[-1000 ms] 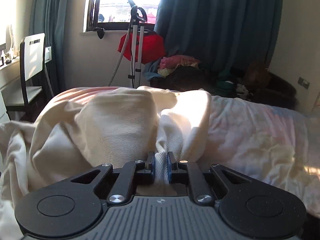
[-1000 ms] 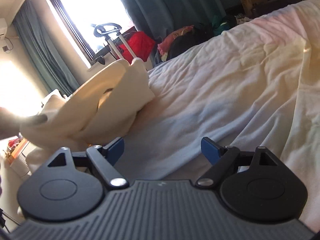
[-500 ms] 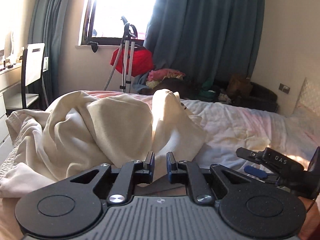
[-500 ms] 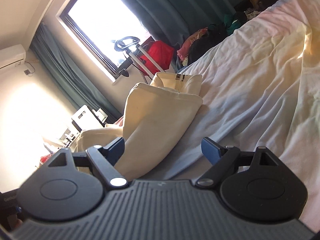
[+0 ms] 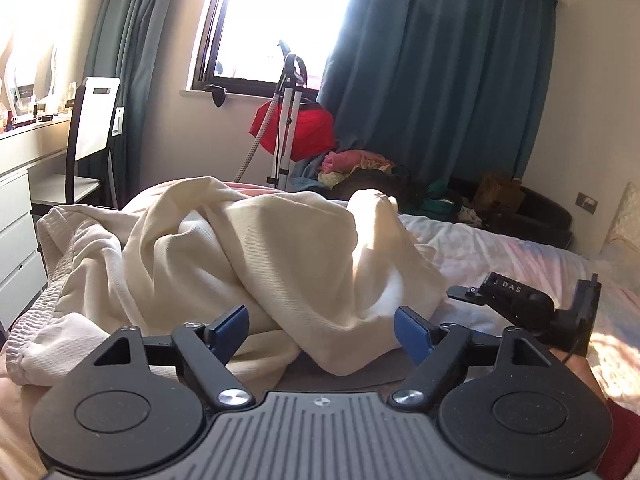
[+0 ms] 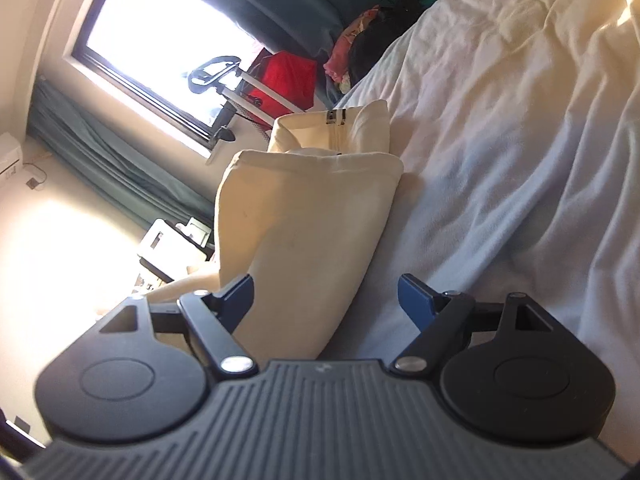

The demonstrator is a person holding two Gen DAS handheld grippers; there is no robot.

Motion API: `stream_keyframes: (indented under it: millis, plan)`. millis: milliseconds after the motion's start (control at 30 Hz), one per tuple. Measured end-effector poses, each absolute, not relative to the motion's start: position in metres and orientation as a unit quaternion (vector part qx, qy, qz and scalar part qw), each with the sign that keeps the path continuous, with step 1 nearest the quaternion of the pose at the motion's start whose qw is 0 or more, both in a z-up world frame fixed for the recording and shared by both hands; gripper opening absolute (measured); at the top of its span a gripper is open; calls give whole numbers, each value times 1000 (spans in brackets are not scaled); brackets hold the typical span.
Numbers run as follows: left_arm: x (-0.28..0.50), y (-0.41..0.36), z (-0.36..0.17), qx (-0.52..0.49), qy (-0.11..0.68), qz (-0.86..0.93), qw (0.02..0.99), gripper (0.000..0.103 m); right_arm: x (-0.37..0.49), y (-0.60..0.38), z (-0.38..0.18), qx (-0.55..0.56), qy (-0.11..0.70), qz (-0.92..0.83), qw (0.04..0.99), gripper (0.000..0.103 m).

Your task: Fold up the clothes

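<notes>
Left wrist view: cream garment (image 5: 248,264) heaped on bed (image 5: 500,256); left gripper (image 5: 320,330) just opened wide.

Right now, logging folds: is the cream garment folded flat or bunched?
Bunched: the cream garment lies heaped in loose folds on the bed.

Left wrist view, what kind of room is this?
Most likely a bedroom: a bed with rumpled sheets, a clothes pile under the blue curtains, and a dresser with a chair.
</notes>
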State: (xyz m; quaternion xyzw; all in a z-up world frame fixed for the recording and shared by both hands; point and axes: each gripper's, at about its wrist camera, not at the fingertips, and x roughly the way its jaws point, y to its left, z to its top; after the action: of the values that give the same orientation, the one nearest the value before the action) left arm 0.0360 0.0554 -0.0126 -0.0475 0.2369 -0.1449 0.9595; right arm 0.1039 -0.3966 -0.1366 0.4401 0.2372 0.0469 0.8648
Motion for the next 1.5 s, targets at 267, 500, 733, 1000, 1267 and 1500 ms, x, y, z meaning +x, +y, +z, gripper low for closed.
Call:
stream_keyframes:
  millis: [267,500,733,1000,1267,1500]
  plan:
    - [70,78,-38,-62,239,-134,960,86,176,-396,-155,447,229,-10,865,76]
    - [99,90,-55,-105,263,-126,951,86,195,-389,-121,416,227,-40,880,8]
    - [96,92,-49,-120,266,-122,949,86,145,-439,-44,424,142,-53,893,6]
    - [88,86,-50,-105,283,-126,945,88,49,-545,-19,423,93,-154,888,6]
    - [73,137,-53,-225,340,-60,911,90,-12,-590,-112,504,145,-205,826,6]
    - [66,226,-74,-444,377,24,812,100,-14,-597,-122,527,158,-181,815,6]
